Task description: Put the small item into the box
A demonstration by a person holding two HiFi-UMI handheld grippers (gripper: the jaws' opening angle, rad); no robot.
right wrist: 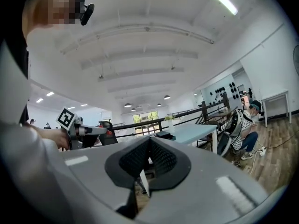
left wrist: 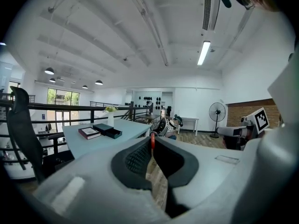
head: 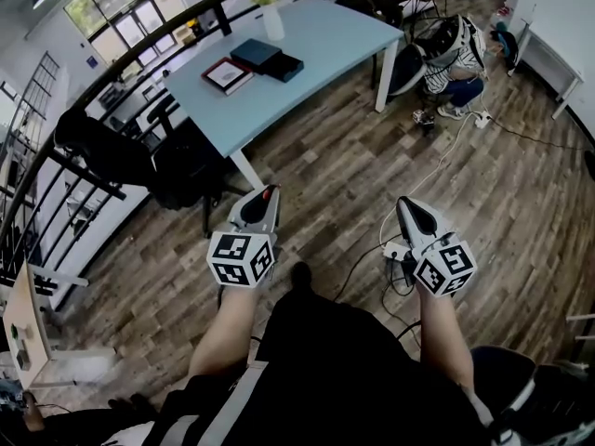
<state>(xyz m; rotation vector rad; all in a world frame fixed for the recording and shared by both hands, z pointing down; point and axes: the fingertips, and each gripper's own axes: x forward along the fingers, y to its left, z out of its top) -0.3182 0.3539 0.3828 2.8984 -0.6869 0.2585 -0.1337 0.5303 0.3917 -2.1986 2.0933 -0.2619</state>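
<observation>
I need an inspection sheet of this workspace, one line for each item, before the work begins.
Surface: table, light blue, far ahead of both claws.
Job's things: box, dark, on the table; small item not seen.
Clutter: book and vase on the table.
Grippers: left claw shut, empty; right claw shut, empty; both over the floor.
Cables: cable, white, on the floor near the right claw.
Surroundings: chair, railing, a crouching person by the table.
</observation>
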